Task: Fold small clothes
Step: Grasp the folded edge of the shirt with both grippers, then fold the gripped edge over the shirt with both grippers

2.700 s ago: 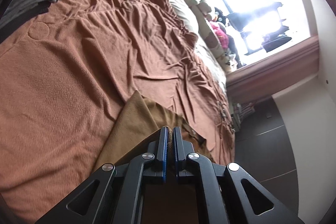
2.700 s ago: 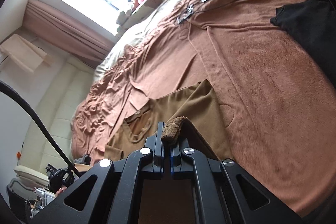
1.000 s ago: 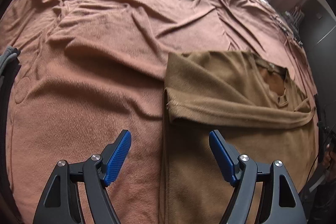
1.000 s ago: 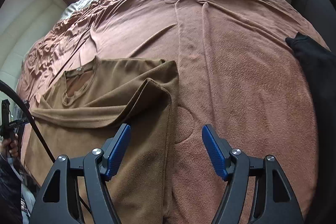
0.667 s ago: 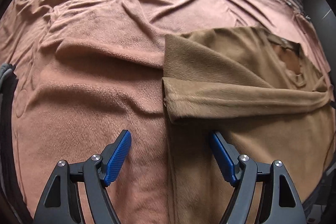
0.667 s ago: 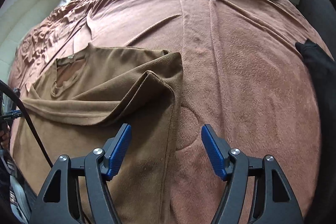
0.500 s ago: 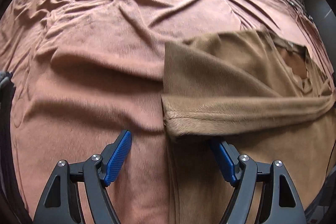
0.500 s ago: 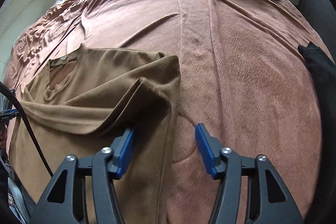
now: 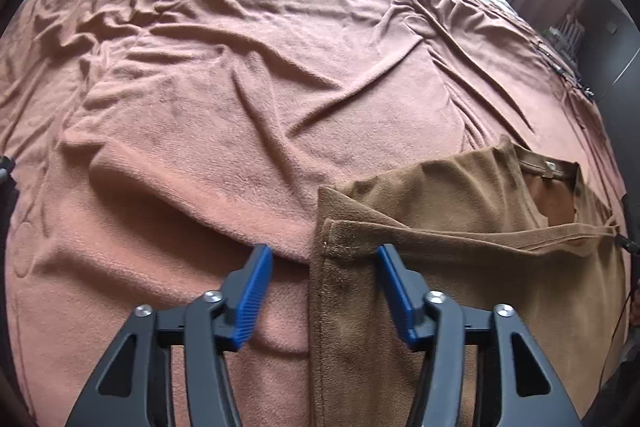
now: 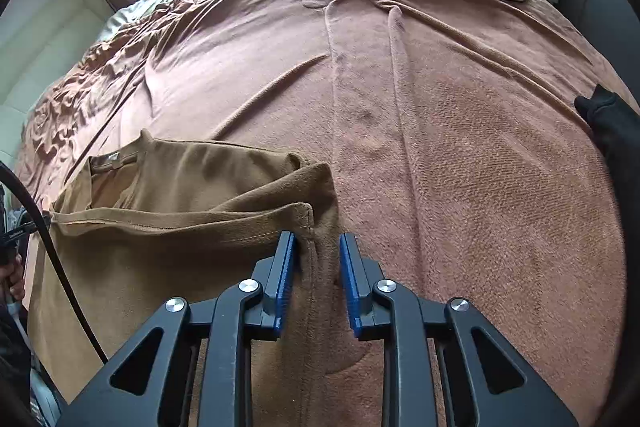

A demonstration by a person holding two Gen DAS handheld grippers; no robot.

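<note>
Both claws had just been closing, not yet clamped — the left claw (image 9: 322, 277) and right claw (image 10: 316, 273) straddled the brown shirt (image 9: 460, 227) edges; either might pinch the blanket (image 9: 240, 107) too.

Between the blue pads (image 10: 285, 281) of the black right gripper (image 10: 316, 281) lies a plain olive-brown shirt (image 10: 180, 227). Beyond the tongs spreads a plain rust-pink blanket (image 10: 460, 147); a black garment (image 10: 612, 131) sits at their far right. The left gripper (image 9: 322, 297) is black with blue pads too.
</note>
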